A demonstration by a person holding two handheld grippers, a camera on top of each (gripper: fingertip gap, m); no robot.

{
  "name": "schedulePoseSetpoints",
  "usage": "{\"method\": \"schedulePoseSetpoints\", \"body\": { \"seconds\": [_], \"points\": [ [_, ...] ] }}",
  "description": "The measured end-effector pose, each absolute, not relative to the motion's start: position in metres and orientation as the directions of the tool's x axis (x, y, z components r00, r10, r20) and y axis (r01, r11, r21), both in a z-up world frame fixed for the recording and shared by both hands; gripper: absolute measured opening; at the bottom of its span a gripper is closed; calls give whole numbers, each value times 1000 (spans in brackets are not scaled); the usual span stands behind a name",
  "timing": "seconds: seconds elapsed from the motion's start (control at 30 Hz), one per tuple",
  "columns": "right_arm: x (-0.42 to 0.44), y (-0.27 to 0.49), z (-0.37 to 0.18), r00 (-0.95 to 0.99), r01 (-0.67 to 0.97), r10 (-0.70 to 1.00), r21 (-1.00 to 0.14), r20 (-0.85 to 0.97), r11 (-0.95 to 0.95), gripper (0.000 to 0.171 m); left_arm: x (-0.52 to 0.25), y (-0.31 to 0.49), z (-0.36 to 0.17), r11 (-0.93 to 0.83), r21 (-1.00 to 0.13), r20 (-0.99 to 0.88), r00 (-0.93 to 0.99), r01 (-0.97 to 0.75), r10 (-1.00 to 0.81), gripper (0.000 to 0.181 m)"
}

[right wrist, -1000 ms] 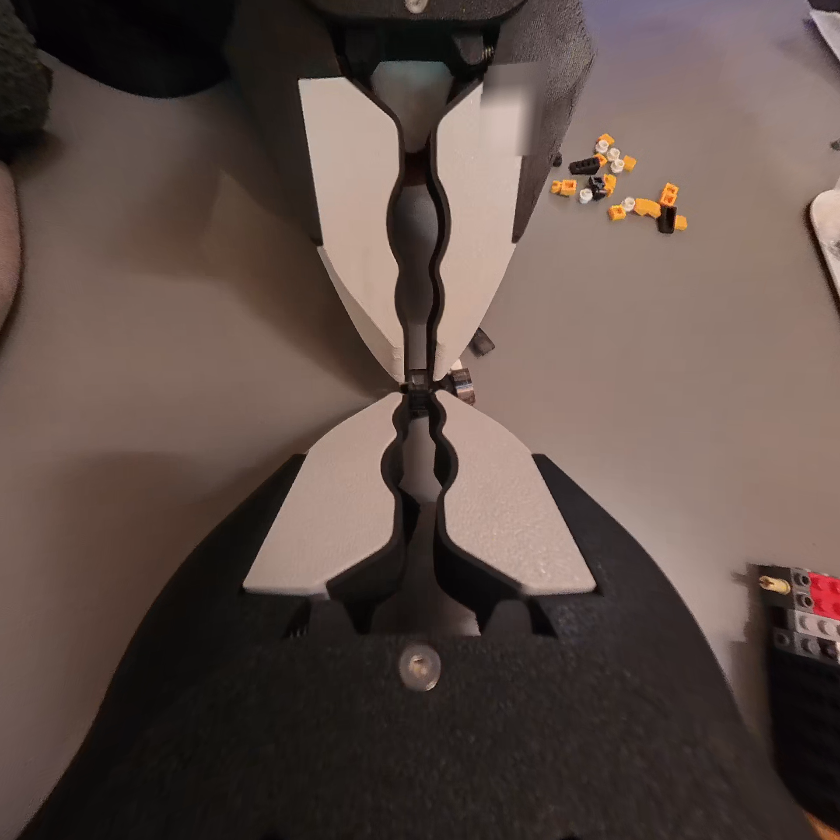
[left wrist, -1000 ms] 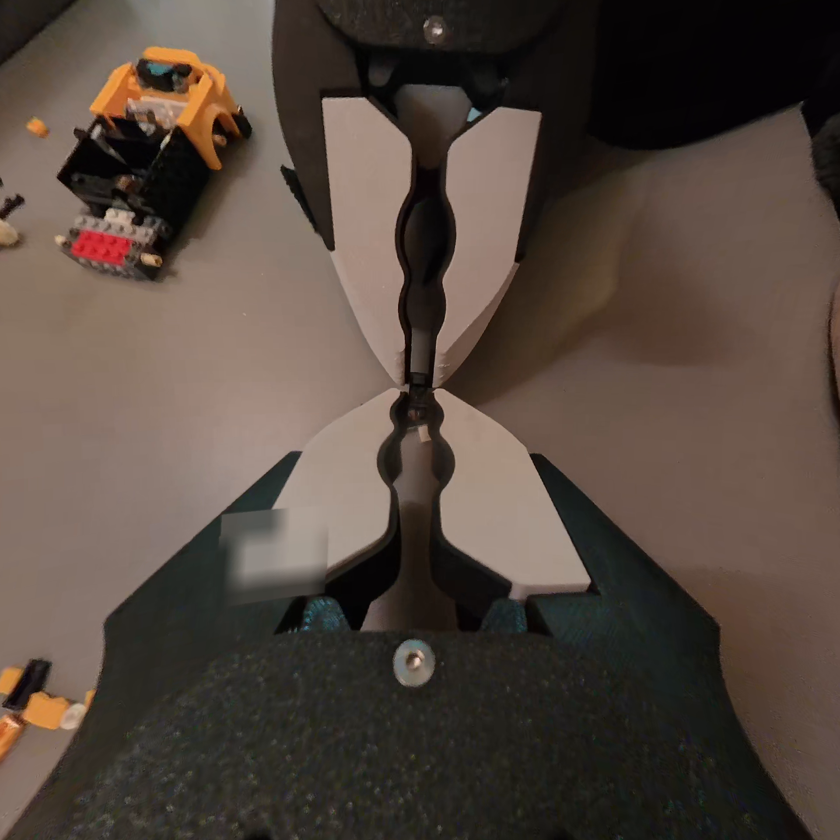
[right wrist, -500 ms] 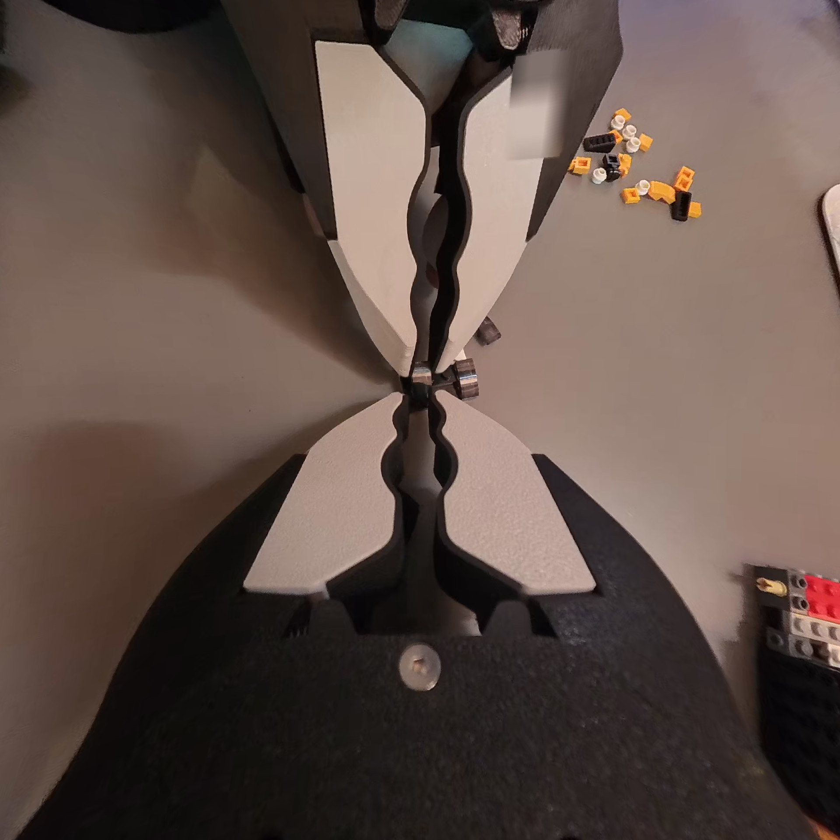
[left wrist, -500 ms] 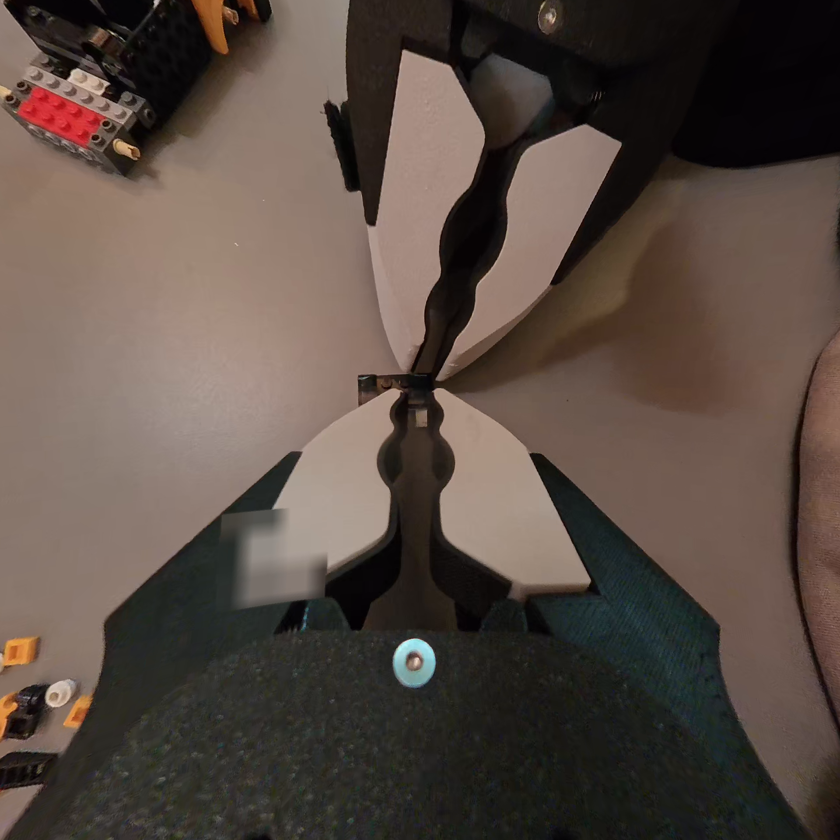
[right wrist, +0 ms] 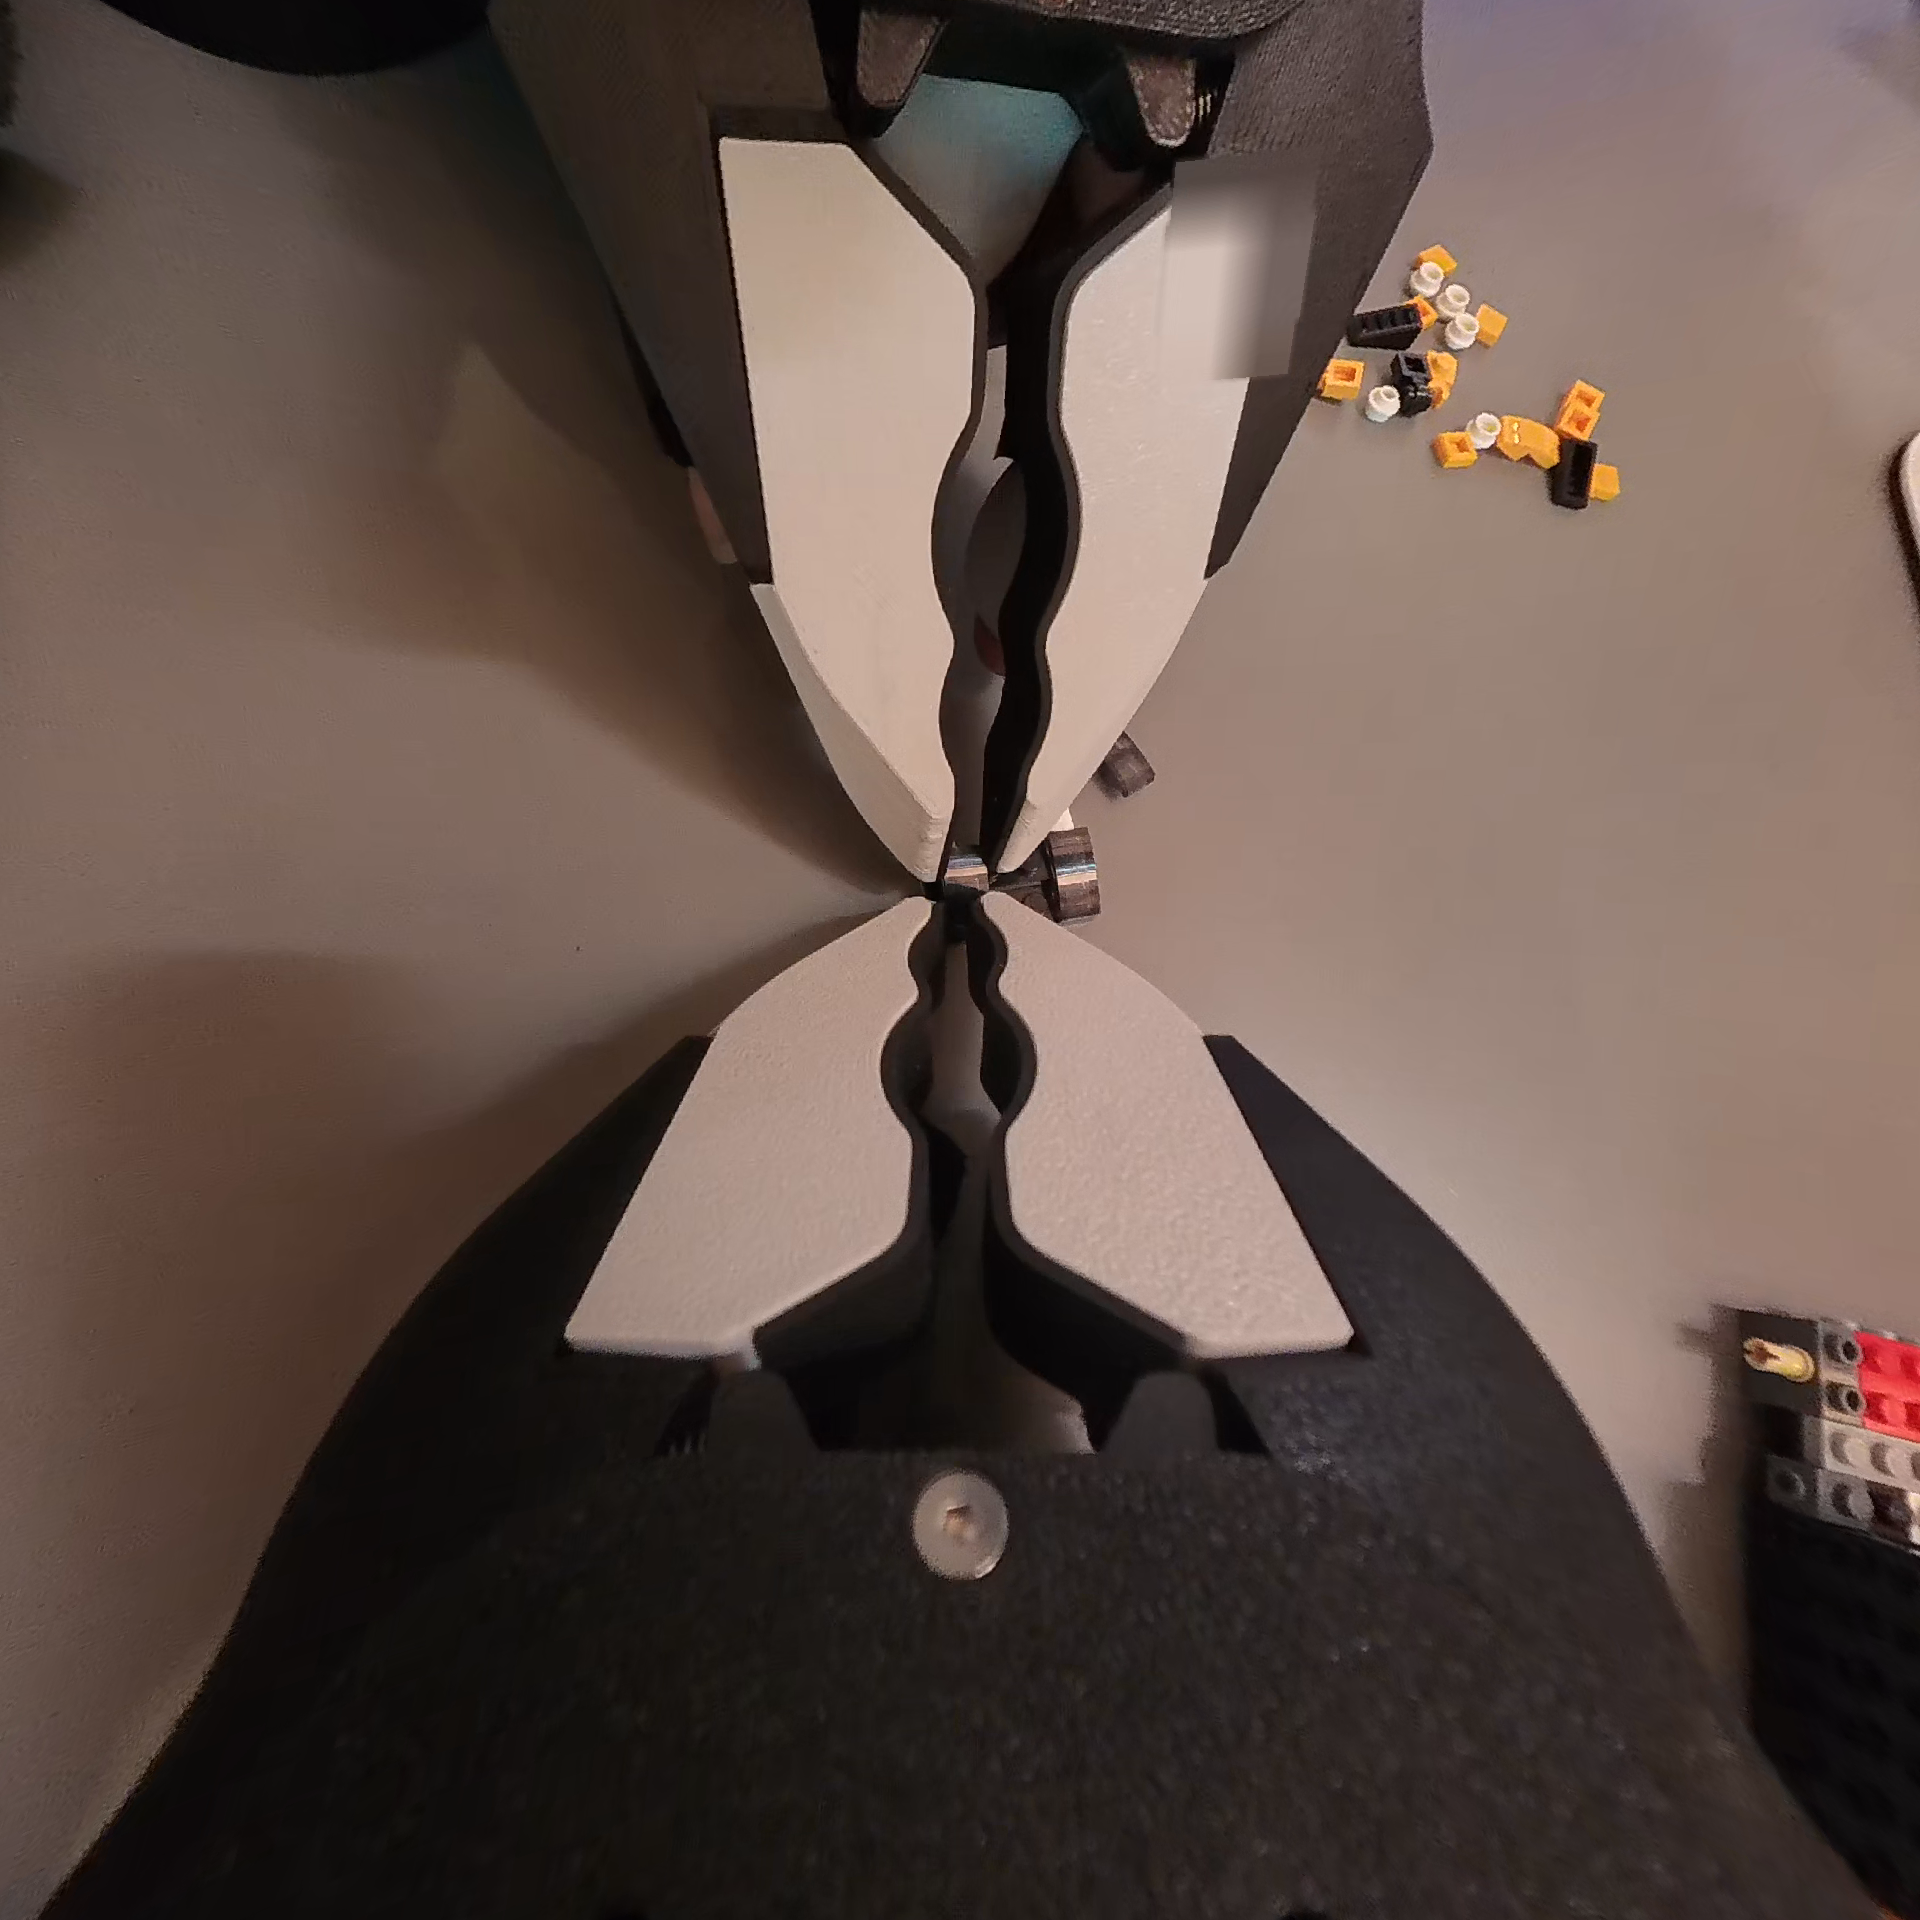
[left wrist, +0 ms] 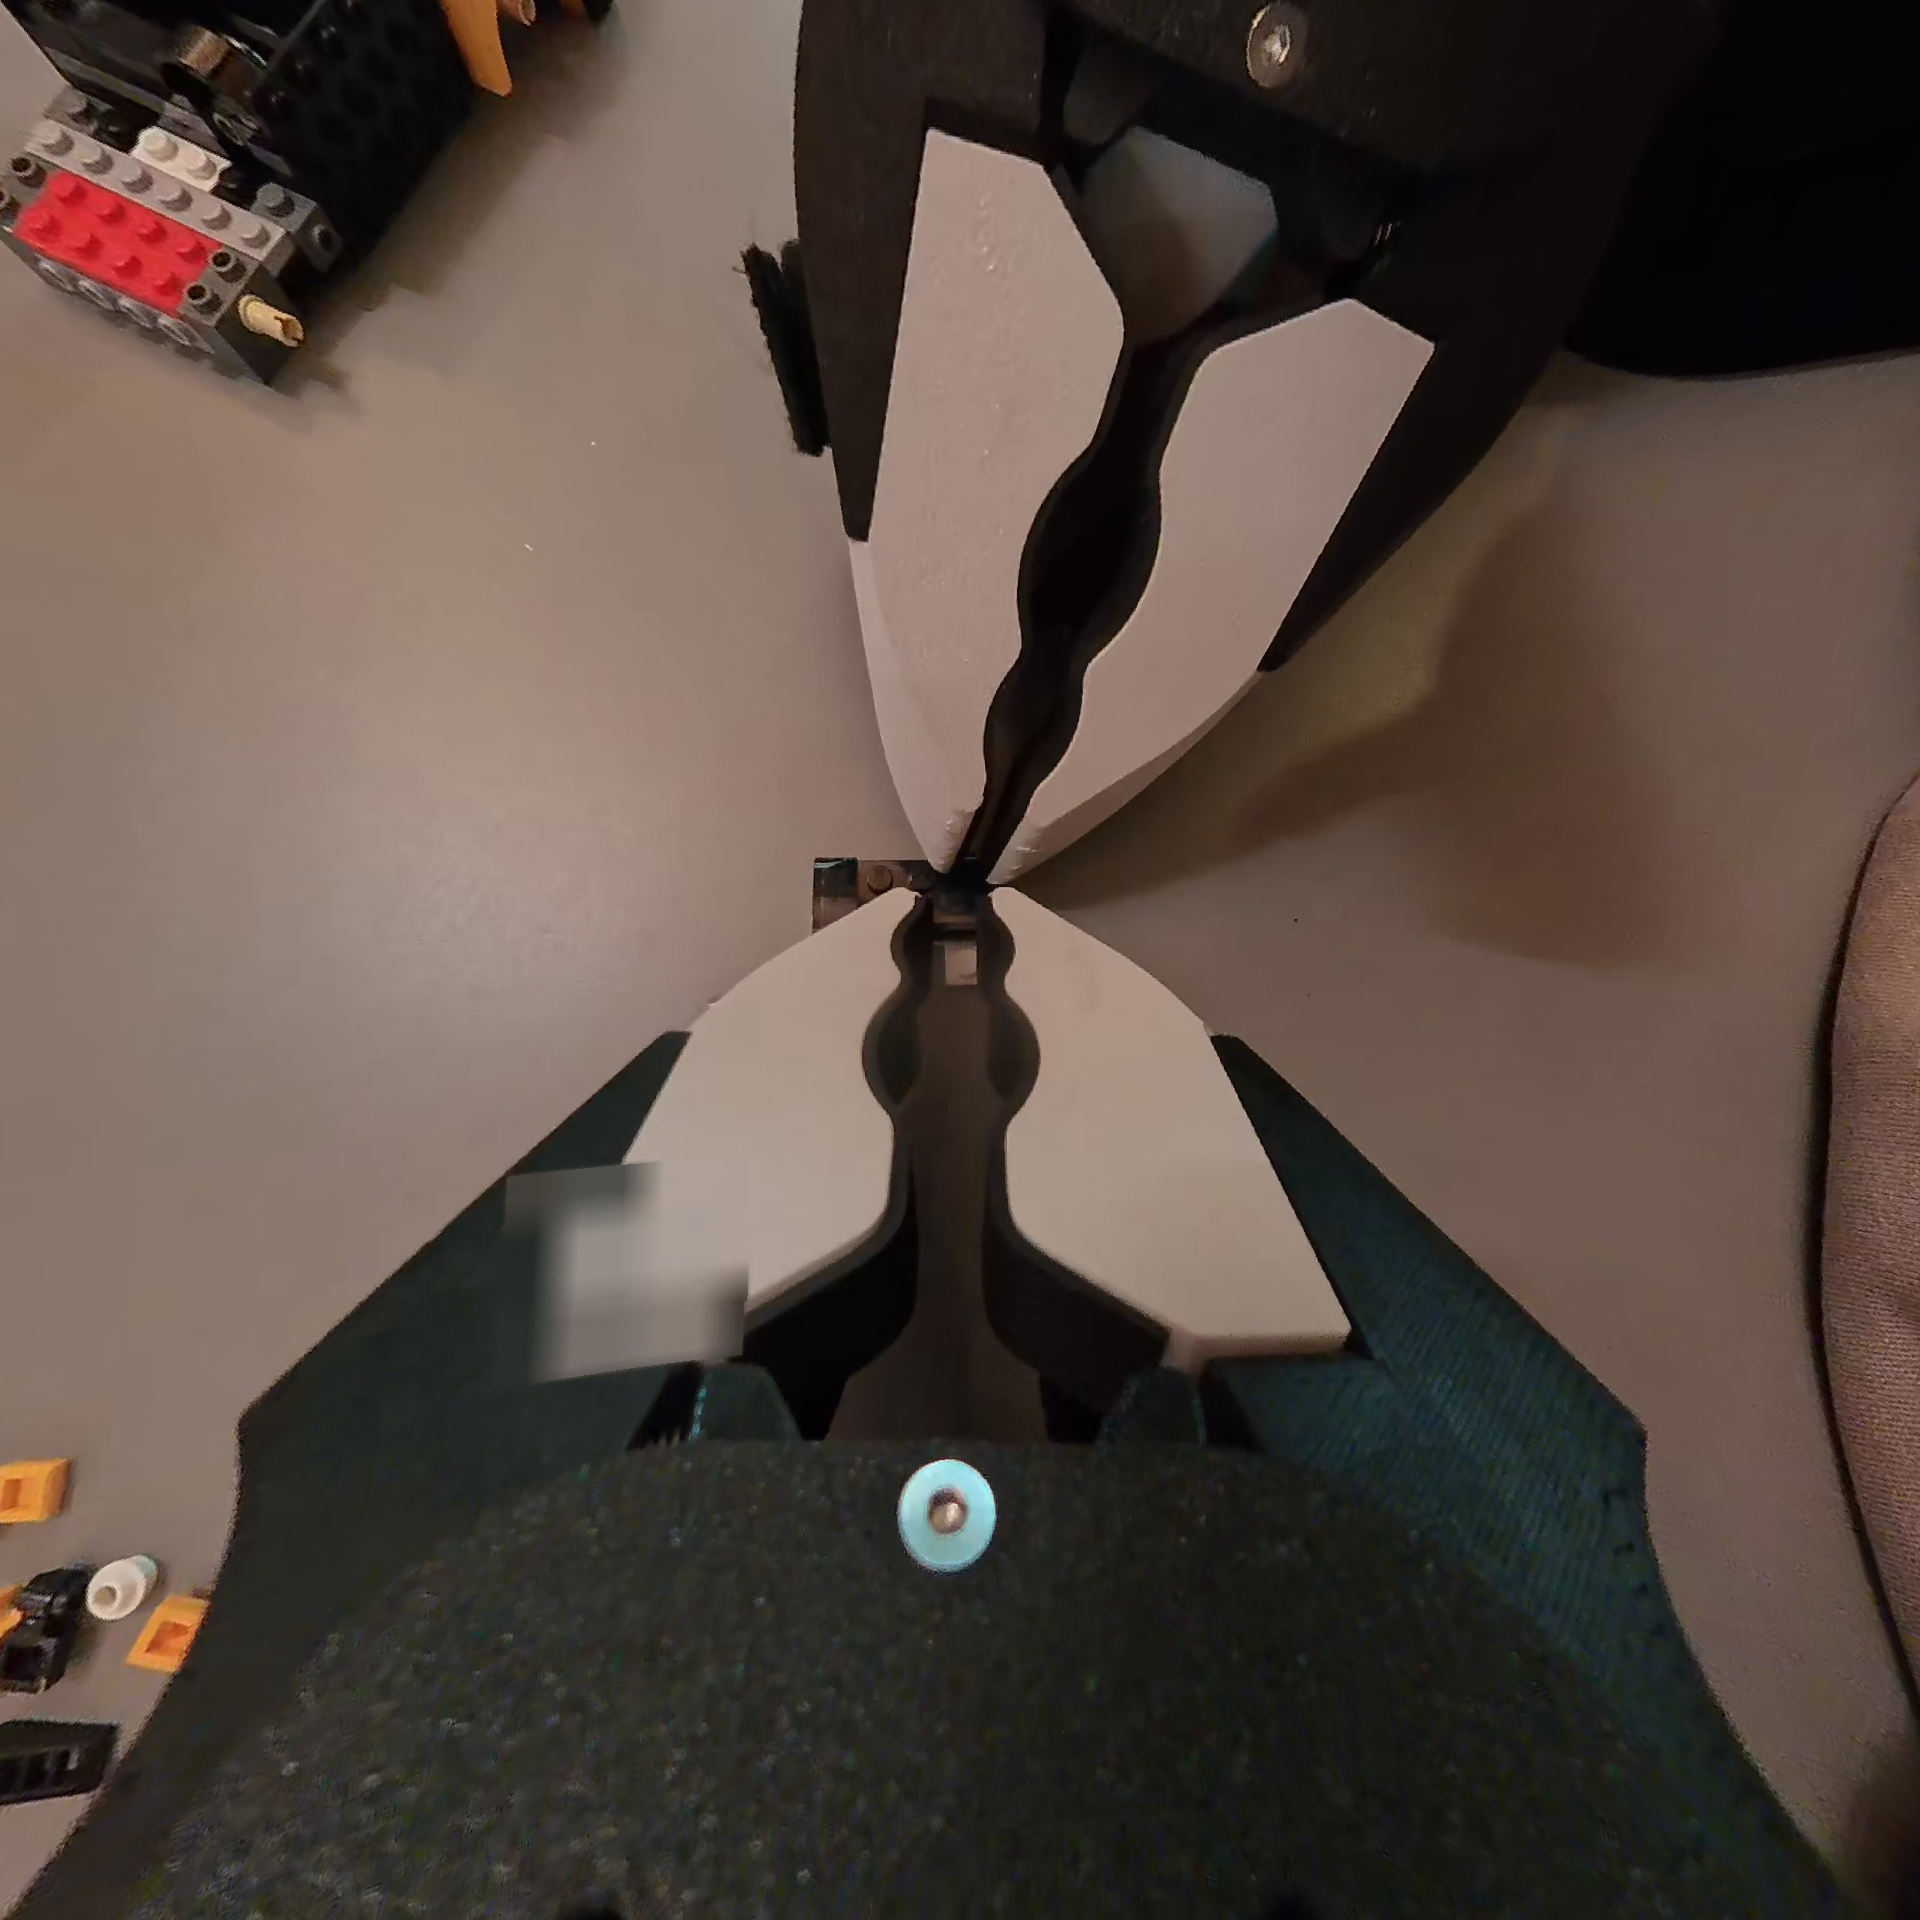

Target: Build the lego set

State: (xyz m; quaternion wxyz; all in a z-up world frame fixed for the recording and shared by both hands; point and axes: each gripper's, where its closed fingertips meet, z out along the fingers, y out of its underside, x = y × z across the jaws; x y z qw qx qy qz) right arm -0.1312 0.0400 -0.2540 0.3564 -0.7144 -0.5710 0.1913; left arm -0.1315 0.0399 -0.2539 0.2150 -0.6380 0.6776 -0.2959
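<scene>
Tilting further since half a second ago, the right gripper (left wrist: 971, 868) now leans harder across the left wrist view, and the half-built model has slid a little lower in the top-left corner. Both claws meet tip to tip above the smooth grey table (left wrist: 416, 727). The left gripper (left wrist: 951, 904) is clenched on a small black piece (left wrist: 842, 883), whose squared end juts out just to the left of its tips. In the right wrist view the right gripper (right wrist: 961, 904) is pinched on the same small assembly, where a shiny metal-looking pin (right wrist: 966, 871) and a dark ribbed wheel (right wrist: 1070, 871) show just beyond its tips to the right. Each claw has matte white fingers (right wrist: 779, 1174) with wavy black inner edges, set in grainy black housing. The model (left wrist: 156, 208), studded in red, grey and black, sits far left of the left claw. Loose orange, white and black bricks (right wrist: 1475, 364) lie scattered well off to the right claw's far right.
</scene>
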Motion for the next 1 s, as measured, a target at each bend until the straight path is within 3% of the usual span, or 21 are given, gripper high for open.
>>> {"method": "schedulePoseSetpoints", "body": {
  "seconds": [0.2, 1.0],
  "points": [
    [-130, 39, -255, 234, 712, 971, -688, 46, -139, 6, -131, 39, -254, 16, -671, 91, -103, -742, -990, 7],
    [-135, 41, -257, 149, 803, 988, -587, 33, -102, 6, -135, 37, -253, 69, -661, 64, -148, -747, -987, 14]
  ]
}}
